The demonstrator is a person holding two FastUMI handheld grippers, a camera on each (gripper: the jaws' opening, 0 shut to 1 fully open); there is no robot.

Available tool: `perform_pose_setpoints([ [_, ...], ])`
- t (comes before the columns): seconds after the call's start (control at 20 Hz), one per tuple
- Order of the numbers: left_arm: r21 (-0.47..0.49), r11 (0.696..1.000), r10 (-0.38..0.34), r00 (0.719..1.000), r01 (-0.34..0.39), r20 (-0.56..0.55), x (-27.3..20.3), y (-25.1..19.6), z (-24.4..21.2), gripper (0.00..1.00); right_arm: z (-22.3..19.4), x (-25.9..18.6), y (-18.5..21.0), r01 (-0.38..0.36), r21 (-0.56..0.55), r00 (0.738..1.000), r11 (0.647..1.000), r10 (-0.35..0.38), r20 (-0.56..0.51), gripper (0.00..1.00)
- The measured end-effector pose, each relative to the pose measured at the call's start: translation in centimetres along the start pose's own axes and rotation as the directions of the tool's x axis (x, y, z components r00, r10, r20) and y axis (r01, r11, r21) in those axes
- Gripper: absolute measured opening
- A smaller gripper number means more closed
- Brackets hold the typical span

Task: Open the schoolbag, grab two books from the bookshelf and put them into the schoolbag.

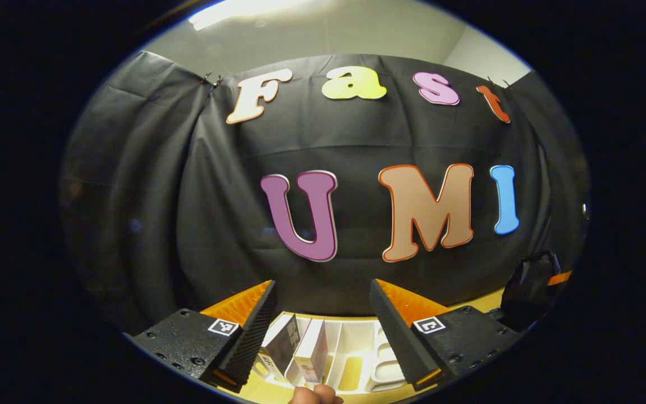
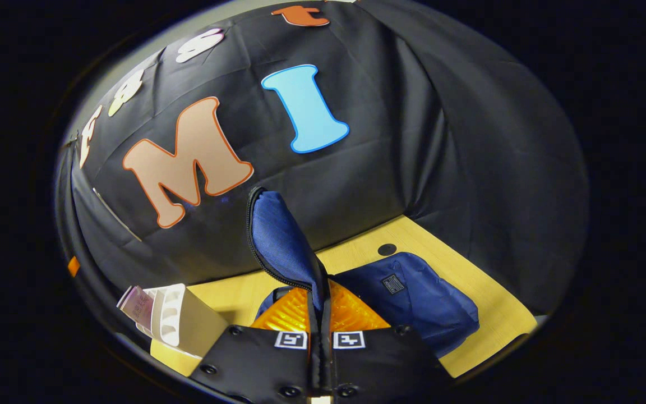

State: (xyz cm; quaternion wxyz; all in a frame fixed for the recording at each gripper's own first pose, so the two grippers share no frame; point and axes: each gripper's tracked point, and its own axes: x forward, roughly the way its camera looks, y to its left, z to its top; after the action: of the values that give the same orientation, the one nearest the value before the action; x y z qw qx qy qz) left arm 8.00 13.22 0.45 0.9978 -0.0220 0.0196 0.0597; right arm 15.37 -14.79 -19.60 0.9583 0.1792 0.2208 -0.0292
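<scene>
Hovering above the white bookshelf (image 1: 351, 359) in the left gripper view, the left hand-held gripper (image 1: 323, 331) has its fingers spread wide with nothing between them, lined up over two books (image 1: 300, 350) standing upright in the rack slots, probably readying a grab. The books look like thin, stiff-covered volumes and the shelf like moulded plastic with dividers; it sits on a yellow wood-grain worktop (image 1: 480, 306). A fingertip (image 1: 314, 395) pokes in at the bottom edge. In the right gripper view, the right hand-held gripper (image 2: 320, 306) is pinched together on the schoolbag flap (image 2: 278, 235), lifting the zip-edged blue fabric upright so the mouth stays open for loading. The schoolbag (image 2: 418, 303) is soft woven navy cloth, slumped on the worktop just right of the bookshelf (image 2: 174, 320).
</scene>
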Motion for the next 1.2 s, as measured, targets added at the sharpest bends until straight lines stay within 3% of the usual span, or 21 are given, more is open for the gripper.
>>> perform_pose_setpoints([
  [0.05, -0.012, 1.0, -0.019, 1.0, 0.019, -0.023, 0.5, 0.0, -1.3, 1.0, 0.2, -0.1, -0.1, 0.003, 0.002, 1.0, 1.0, -0.003, 0.008, 0.03],
  [0.1, -0.015, 1.0, -0.025, 0.998, 0.024, -0.059, 0.9, 0.3, -2.7, 0.96, 0.1, -0.2, 0.0, 0.004, 0.001, 1.0, 1.0, -0.004, 0.01, 0.03],
  [0.4, -0.018, 1.0, 0.02, 0.968, -0.025, -0.251, 3.4, 3.4, -10.7, 0.97, 0.1, -0.1, 0.2, 0.003, -0.031, 1.0, 1.0, -0.003, 0.009, 0.03],
  [0.5, -0.006, 1.0, 0.026, 0.949, -0.029, -0.313, 3.9, 4.0, -12.9, 1.0, 0.1, -0.2, 0.3, 0.007, -0.022, 1.0, 1.0, -0.007, 0.01, 0.03],
  [0.8, -0.017, 1.0, -0.026, 0.884, 0.02, -0.466, 6.0, 2.8, -18.3, 0.96, 0.2, -0.2, 0.2, 0.019, -0.025, 1.0, 1.0, -0.019, 0.015, 0.03],
  [1.15, 0.034, 0.999, -0.001, 0.828, 0.024, -0.561, 7.6, 3.4, -21.8, 0.96, 0.4, -0.2, 0.1, 0.036, -0.024, 0.999, 0.999, -0.035, 0.023, 0.03],
  [1.2, 0.045, 0.999, 0.0, 0.818, 0.031, -0.575, 7.8, 3.4, -22.1, 0.95, 0.4, -0.2, 0.1, 0.039, -0.022, 0.999, 0.999, -0.039, 0.027, 0.07],
])
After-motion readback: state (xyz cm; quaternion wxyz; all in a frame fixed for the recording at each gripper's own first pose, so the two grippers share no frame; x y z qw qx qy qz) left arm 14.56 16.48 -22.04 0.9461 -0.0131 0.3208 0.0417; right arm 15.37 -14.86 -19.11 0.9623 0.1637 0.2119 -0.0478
